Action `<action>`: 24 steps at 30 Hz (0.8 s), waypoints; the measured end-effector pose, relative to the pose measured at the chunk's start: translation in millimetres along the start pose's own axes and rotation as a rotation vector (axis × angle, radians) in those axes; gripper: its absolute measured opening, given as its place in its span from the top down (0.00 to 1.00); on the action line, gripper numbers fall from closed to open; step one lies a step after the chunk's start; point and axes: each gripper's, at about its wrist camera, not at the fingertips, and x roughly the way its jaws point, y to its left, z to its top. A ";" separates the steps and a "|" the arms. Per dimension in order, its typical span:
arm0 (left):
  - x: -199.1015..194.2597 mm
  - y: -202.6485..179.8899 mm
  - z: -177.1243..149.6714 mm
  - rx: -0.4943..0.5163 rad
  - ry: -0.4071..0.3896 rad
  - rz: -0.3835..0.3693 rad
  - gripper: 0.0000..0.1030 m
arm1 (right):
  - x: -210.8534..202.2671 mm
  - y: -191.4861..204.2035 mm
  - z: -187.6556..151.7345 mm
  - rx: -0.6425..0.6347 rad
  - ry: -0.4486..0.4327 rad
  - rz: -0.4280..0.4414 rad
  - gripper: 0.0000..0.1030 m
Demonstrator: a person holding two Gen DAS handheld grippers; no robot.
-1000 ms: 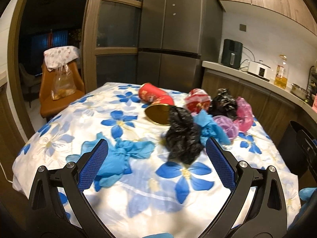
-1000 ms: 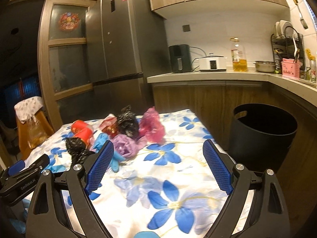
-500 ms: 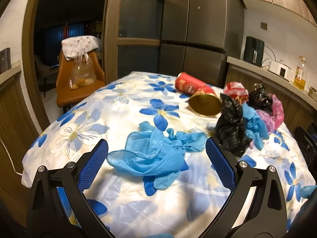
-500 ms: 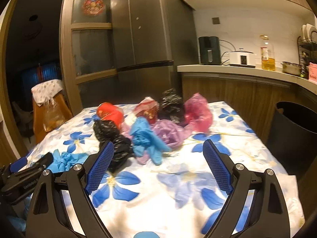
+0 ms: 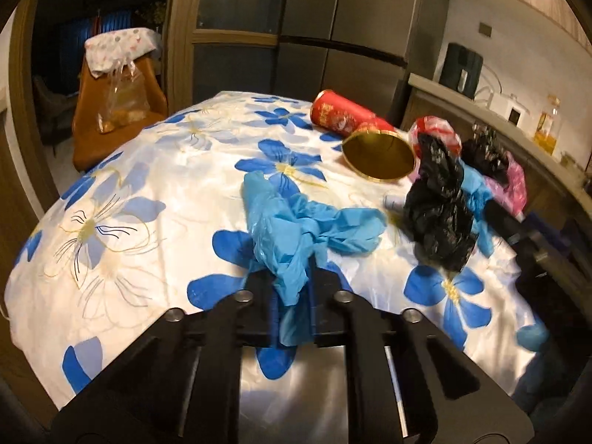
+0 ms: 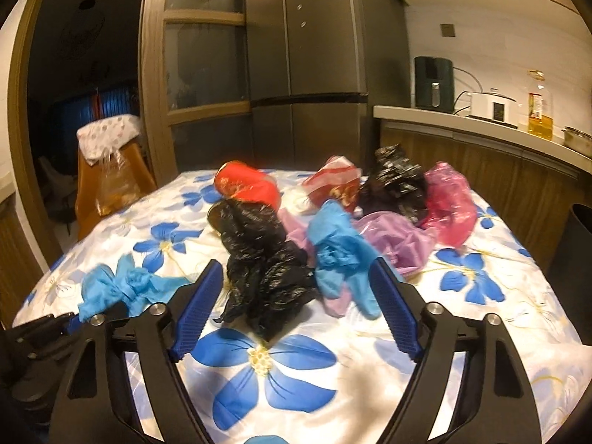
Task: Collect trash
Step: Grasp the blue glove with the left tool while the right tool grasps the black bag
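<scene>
A crumpled light-blue plastic bag (image 5: pixel 307 222) lies on the flowered tablecloth (image 5: pixel 148 185). My left gripper (image 5: pixel 292 292) is closing, and its jaws pinch the bag's near end. From the right wrist view the same blue bag (image 6: pixel 122 288) sits at the left with the left gripper (image 6: pixel 70 320) on it. My right gripper (image 6: pixel 296 264) is closing too, jaws still wide. A crumpled black bag (image 6: pixel 259 259) lies between its fingers, and the pads are apart from it. A second blue bag (image 6: pixel 336 259) lies just inside the right finger.
Farther back lie a red can (image 6: pixel 244 185), a gold lid (image 5: pixel 381 155), a red-and-white wrapper (image 6: pixel 333 181), another black bag (image 6: pixel 396 177), a purple bag (image 6: pixel 396 236) and a pink bag (image 6: pixel 447 199). A black bin (image 6: pixel 573 251) stands at the table's right. A brown chair (image 5: pixel 111 111) stands left.
The left gripper moved in and down onto the blue bag and shut on it. The right gripper swung left up to the black bag and its jaws narrowed a little.
</scene>
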 end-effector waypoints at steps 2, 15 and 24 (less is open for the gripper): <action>-5.0 4.1 3.0 -0.019 -0.023 -0.005 0.94 | 7.2 2.5 -1.7 -0.007 0.017 0.007 0.29; -22.0 6.7 18.3 -0.046 -0.079 -0.007 0.96 | 25.5 8.4 -8.2 -0.021 0.105 0.077 0.96; -43.7 -10.1 24.1 -0.011 -0.126 -0.026 0.96 | -30.5 -9.5 9.3 -0.004 -0.009 0.080 0.98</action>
